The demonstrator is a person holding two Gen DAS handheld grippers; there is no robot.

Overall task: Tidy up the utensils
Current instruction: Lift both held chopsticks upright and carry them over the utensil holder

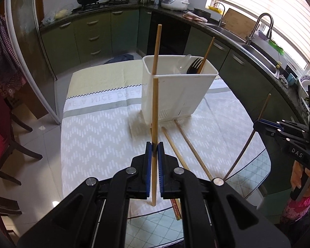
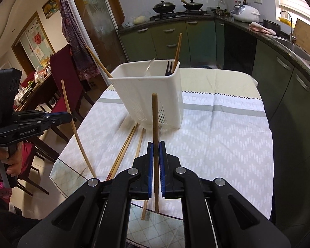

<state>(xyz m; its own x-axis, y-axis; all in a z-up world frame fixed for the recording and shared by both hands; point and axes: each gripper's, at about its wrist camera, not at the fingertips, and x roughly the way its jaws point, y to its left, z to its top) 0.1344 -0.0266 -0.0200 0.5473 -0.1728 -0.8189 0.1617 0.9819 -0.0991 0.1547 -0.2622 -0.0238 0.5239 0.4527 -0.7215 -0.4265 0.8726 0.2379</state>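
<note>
Holding one chopstick upright in each claw, short of the caddy.

The left chopstick [image 1: 155,111] stands near vertical, pinched low on its shaft by the left claw [image 1: 155,150]; the right chopstick [image 2: 155,136] stands likewise in the closed right claw [image 2: 156,150]. The white caddy [image 1: 175,95], already holding a fork [image 1: 194,65], a spoon and two chopsticks, sits straight ahead of both, slightly nearer the left. Three chopsticks [image 2: 124,148] lie on the clothed worktop [image 2: 217,144] between claws and caddy.

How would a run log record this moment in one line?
left gripper: holds wooden chopstick | right gripper: holds wooden chopstick | white plastic caddy: upright
</note>
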